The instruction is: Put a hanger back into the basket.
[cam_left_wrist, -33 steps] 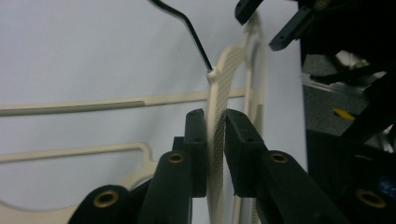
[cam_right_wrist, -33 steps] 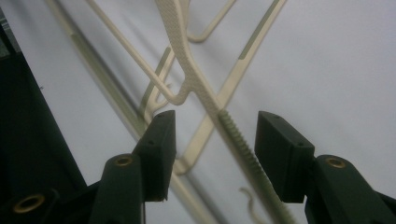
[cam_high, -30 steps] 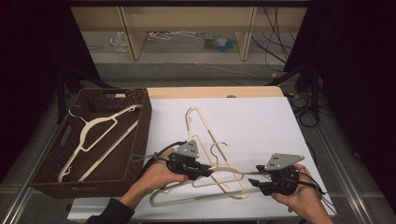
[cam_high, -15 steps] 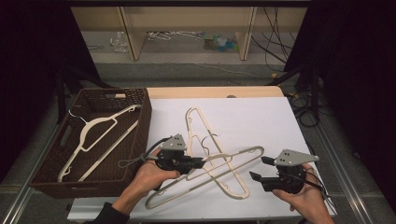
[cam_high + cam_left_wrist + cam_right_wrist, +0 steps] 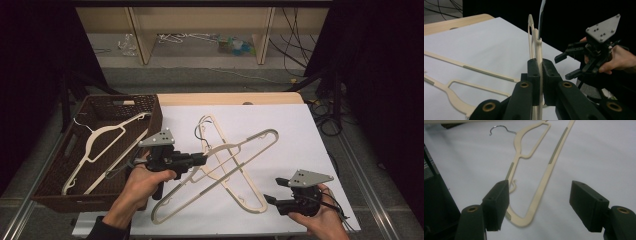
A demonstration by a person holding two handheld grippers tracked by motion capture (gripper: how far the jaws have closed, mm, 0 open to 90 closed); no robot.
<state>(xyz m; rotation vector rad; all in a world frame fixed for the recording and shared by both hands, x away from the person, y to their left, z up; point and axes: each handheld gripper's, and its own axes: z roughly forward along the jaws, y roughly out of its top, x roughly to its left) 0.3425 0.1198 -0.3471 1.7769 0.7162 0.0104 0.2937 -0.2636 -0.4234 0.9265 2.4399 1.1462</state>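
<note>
At the far left, a brown basket sits at the worktop's left edge. One cream hanger in the basket lies in it, next to another, its hook toward the far left corner.

Beside the basket, the left gripper is pressed together on a lifted hanger. In the left gripper view its jaws pinch the thin cream bar, which stands on edge between them. This hanger's long side runs from near the front left up to the far right, and it crosses over a flat hanger lying on the white sheet. The flat hanger's wire hook points to the far side.

The sheet's far right part is bare, with room to move.

At the front right, the right gripper is spread wide and holds nothing.
</note>
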